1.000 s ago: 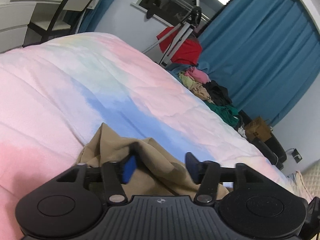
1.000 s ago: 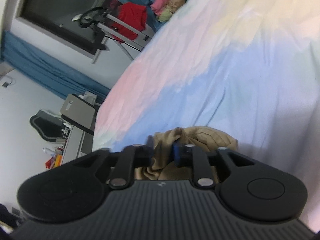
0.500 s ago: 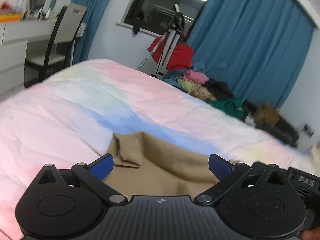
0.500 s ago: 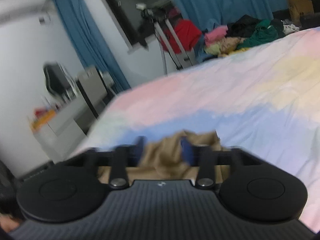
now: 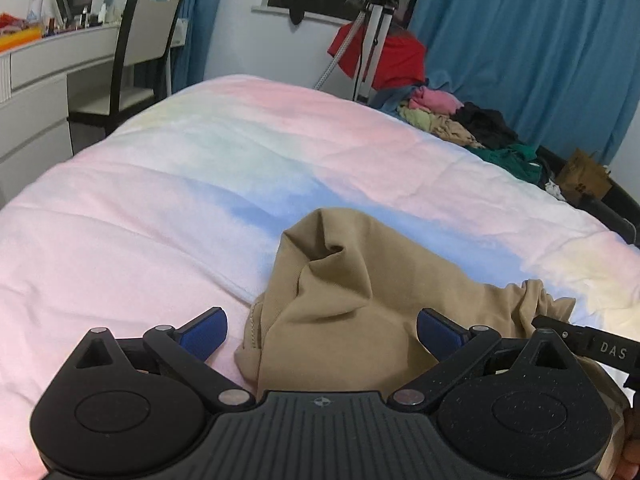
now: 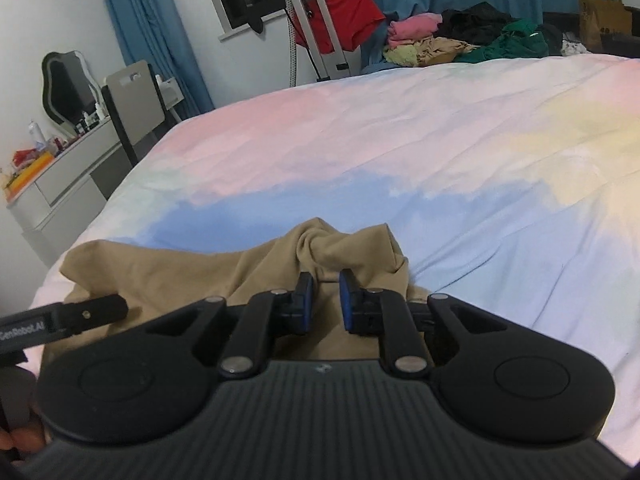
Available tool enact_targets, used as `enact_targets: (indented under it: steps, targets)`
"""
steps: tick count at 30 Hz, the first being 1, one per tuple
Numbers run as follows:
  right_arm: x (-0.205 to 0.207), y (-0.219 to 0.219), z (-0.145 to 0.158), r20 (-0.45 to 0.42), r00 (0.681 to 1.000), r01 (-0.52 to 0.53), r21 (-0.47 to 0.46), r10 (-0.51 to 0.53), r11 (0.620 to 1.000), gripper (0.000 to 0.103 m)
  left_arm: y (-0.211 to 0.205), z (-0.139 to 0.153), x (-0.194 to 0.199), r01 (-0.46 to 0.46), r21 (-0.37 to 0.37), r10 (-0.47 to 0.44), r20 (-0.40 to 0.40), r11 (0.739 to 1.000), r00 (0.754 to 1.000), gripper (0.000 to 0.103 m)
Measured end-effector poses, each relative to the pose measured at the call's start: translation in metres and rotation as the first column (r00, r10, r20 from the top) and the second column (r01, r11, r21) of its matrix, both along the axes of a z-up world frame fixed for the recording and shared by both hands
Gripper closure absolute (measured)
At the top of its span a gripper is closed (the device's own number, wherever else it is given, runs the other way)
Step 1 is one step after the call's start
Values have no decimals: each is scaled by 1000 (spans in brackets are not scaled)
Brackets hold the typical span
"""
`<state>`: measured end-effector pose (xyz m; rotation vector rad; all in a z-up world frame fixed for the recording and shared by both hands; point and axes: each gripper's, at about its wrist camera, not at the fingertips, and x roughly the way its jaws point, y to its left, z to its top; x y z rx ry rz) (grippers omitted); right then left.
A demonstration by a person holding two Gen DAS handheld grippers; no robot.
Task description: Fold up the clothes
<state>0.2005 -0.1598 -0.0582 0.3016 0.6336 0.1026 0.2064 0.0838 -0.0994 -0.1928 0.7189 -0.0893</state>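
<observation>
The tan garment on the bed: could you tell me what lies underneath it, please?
The tan garment lies crumpled on the pastel bedspread, whose blue patch runs under its far edge. Whether anything else lies beneath is hidden by the cloth.

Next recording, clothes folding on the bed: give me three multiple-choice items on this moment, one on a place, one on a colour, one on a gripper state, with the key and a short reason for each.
1. Where does the tan garment lie?
A. on the pastel bedspread
B. on the chair
C. on the floor by the curtains

2. What colour is the cloth draped on the metal stand by the window?
A. green
B. red
C. white

3. How does the left gripper stand?
A. shut on the garment
B. shut on nothing
C. open, its pads apart and pressing nothing

Key: 1 A, the garment rests crumpled on the bedspread near both grippers. 2 B, the red cloth hangs on the stand. 3 C, the left pads stand wide, having just opened, while the right gripper pinches a fold.
</observation>
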Motion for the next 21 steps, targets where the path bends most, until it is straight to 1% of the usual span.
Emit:
enact_targets:
  steps: [2,4,8,10,11,14,16,18,21]
  targets:
    - [-5,4,7,22,1000,-9,-8,9,1000,85,2,4,-3,6,5,-6,21,1000,1000,1]
    - [-11,8,14,45,999,-17,-16,18,1000,85,-1,11,-10,15,29,-16,51,999,999,1]
    - [-32,15,34,95,994,-40,-41,44,998,84,-9,31,-35,33,99,-46,135,995,990,1]
    - [-50,16,46,115,992,-51,-61,58,997,84,-11,40,-50,54,109,-71,157,993,985,1]
    - [-57,16,48,111,992,-52,-54,57,997,84,-11,43,-59,73,110,-90,160,991,983,1]
    - [-78,13,55,94,994,-53,-28,55,998,84,-13,46,-85,118,97,-131,141,988,981,1]
    - [-89,13,56,82,995,-50,-19,51,999,84,-17,43,-98,123,126,-139,125,984,982,1]
    - [-91,19,52,68,996,-52,-42,55,998,84,-23,37,-102,97,178,-116,97,979,988,1]
    - [-80,25,32,13,999,-50,-99,51,994,85,-25,20,-97,101,206,-113,46,973,993,1]
